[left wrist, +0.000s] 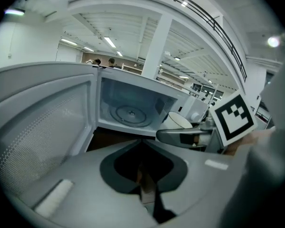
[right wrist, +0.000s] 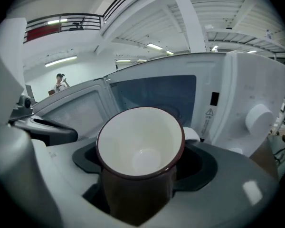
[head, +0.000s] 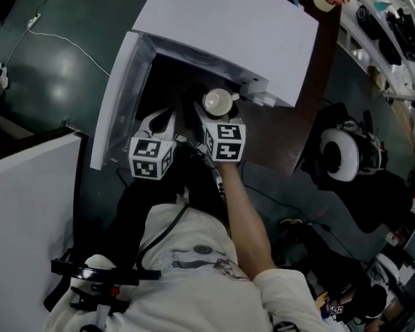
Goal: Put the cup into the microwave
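Observation:
A white microwave (head: pixel 228 26) stands on a brown table (head: pixel 280 140), its door (head: pixel 117 95) swung open to the left. My right gripper (head: pixel 218 111) is shut on a cup (head: pixel 219 102), brown outside and white inside, just in front of the open cavity. In the right gripper view the empty cup (right wrist: pixel 140 146) sits upright between the jaws, with the cavity behind it. My left gripper (head: pixel 162 118) hangs shut and empty to the cup's left, by the door. From the left gripper view, the glass turntable (left wrist: pixel 129 114) lies bare and the cup (left wrist: pixel 179 120) is at the right.
The microwave's control panel with a round knob (right wrist: pixel 258 118) stands right of the cavity. A white headset (head: pixel 340 151) rests on a dark seat to the right. Cluttered shelves (head: pixel 387 19) fill the top right. A white panel (head: pixel 28 206) stands at the left and a cable (head: pixel 62 40) crosses the floor.

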